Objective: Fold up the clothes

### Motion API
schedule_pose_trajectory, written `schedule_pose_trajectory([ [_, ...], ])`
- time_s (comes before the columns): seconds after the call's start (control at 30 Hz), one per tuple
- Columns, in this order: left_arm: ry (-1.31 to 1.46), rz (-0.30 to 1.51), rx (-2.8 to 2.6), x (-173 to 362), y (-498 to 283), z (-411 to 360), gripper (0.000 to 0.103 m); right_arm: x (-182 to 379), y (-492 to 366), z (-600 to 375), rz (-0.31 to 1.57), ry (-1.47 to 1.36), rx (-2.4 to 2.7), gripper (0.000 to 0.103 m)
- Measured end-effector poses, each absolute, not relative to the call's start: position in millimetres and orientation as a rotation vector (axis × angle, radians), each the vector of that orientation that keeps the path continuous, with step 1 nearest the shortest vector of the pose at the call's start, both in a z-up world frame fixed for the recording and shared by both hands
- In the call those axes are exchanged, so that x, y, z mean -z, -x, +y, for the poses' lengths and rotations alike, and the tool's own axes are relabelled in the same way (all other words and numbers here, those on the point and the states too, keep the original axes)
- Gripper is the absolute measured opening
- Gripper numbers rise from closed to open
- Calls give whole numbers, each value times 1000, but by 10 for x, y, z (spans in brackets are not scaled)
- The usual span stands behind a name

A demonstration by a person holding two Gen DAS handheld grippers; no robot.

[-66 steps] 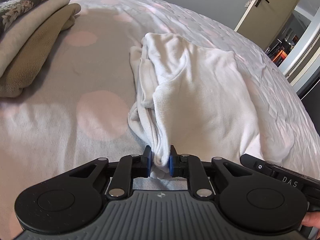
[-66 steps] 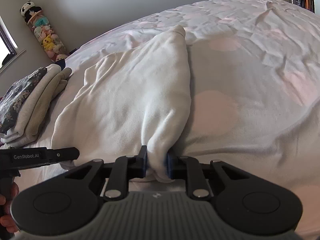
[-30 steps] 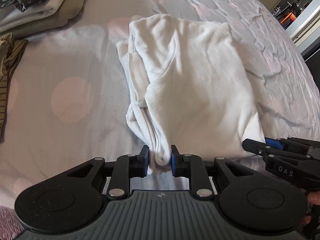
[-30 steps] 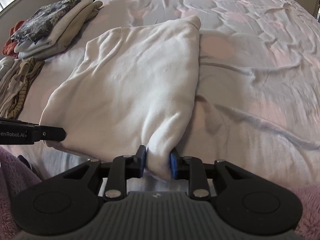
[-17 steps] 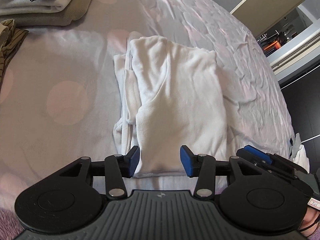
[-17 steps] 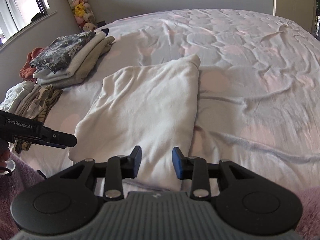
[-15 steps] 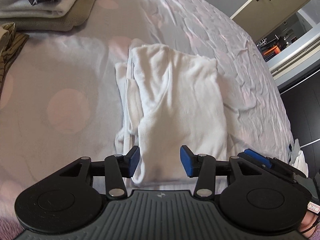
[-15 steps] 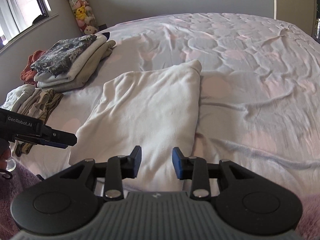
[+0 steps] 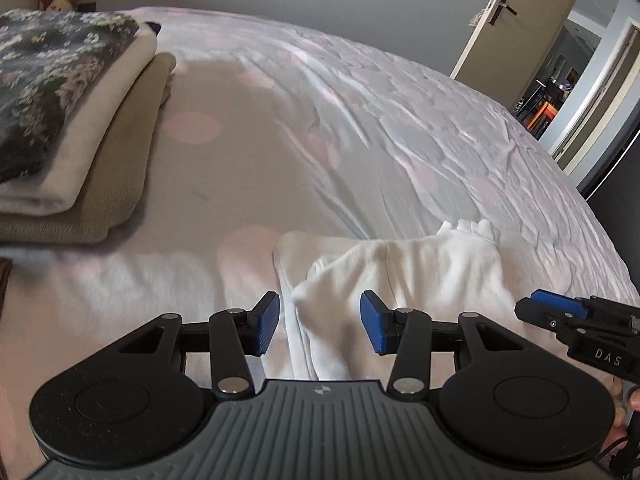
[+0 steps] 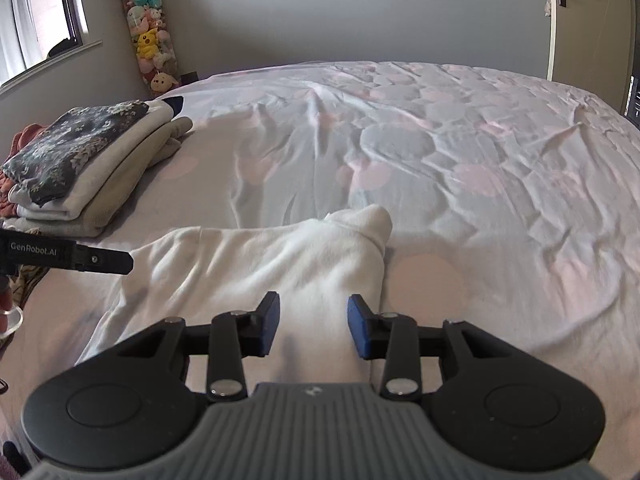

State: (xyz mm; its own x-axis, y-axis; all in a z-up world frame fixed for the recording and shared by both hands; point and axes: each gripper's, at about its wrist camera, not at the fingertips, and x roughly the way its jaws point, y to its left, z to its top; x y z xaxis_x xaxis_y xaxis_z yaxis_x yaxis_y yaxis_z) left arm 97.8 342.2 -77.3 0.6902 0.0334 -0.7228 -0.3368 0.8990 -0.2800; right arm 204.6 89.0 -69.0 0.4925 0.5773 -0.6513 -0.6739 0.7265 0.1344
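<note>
A folded white garment lies flat on the bed. My left gripper hangs open over its left edge, cloth below the gap and clear of both blue pads. Over the garment's right edge, my right gripper has its jaws opening, and the cloth between them is not pinched. Each gripper shows in the other's view: the right gripper at the right, the left gripper at the left. The garment's near edge is hidden under both gripper bodies.
A stack of folded clothes with a dark floral piece on top sits on the bed at the left, also visible as the stack. Loose clothes lie beside it at the far left. A door stands open at right.
Both grippers let go of the garment's near corners and opened. Both then moved forward over it, so it now lies low in each view and more of the bed shows.
</note>
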Motion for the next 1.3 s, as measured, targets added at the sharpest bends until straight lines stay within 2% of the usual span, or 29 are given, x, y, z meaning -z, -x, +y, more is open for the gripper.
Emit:
schedule_pose_trajectory([
  [0.23,378,706,-168,947,-1122,3423,42,905,-2239,970,722,82,-745,42],
  [0.4,319,729,-154,1087,-1272,3329,42,1028,-2328,987,775,35,-731,44],
  [0.47,294,736,-147,1118,-1301,3284,38,1042,-2314,990,774,36,-734,46],
  [0.5,261,725,-137,1090,-1293,3238,32,1049,-2313,993,777,36,-736,47],
  [0.7,201,608,4,810,-1189,2999,32,1067,-2311,976,791,22,-735,47],
  [0.9,171,664,-88,894,-1241,3017,33,1060,-2290,959,791,14,-733,48],
  [1.0,255,690,-116,992,-1237,3177,37,1062,-2287,949,792,8,-731,48],
  [1.3,425,778,-139,1118,-1224,3421,37,1060,-2278,952,789,13,-734,52],
])
